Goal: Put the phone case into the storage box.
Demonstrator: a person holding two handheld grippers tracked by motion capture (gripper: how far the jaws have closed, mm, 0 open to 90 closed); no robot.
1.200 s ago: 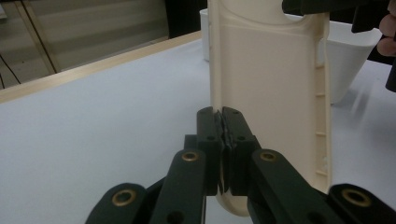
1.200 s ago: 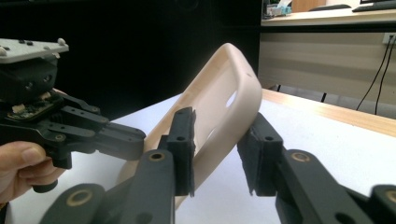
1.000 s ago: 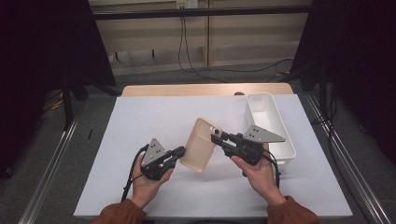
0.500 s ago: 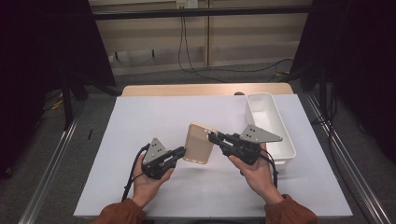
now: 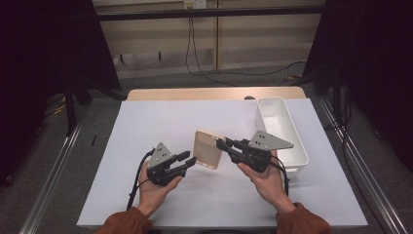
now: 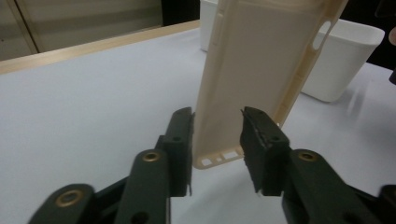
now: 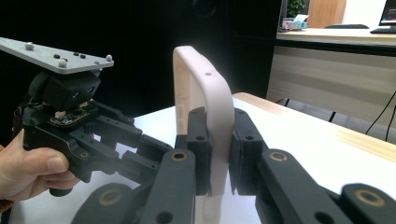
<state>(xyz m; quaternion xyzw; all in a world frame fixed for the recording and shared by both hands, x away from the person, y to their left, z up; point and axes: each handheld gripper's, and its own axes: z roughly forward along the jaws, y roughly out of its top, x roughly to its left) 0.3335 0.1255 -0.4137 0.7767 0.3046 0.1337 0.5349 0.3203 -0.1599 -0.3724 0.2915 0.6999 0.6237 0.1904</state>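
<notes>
Right gripper (image 7: pixel 219 154): jaws were clamped on one edge of the beige phone case (image 7: pixel 205 93), a pad pressed on each face, no gap showing. In the high view this gripper (image 5: pixel 225 146) gripped the case (image 5: pixel 208 148) at its right edge and held it up off the white sheet (image 5: pixel 146 122), tilted on edge.

Left gripper (image 6: pixel 217 140): jaws had just been opening. They stood narrowly apart with the lower end of the case (image 6: pixel 261 65) between them. The pad on the left of that view lay against or just beside the case edge; the pad on the right stood clear of the case face with a visible gap. No squeeze on the case from this side. In the high view this gripper (image 5: pixel 187 161) sat at the case's lower left corner, and in the right gripper view it (image 7: pixel 154 149) appeared just behind the case.

Case position: above the middle of the tabletop, slightly toward the near edge, between the two grippers.

Surroundings: a white bin (image 5: pixel 282 131) stood along the right edge of the tabletop, near the far right corner, close behind the right gripper. Its wall (image 6: pixel 345 60) appeared behind the case in the left gripper view, apart from it.
</notes>
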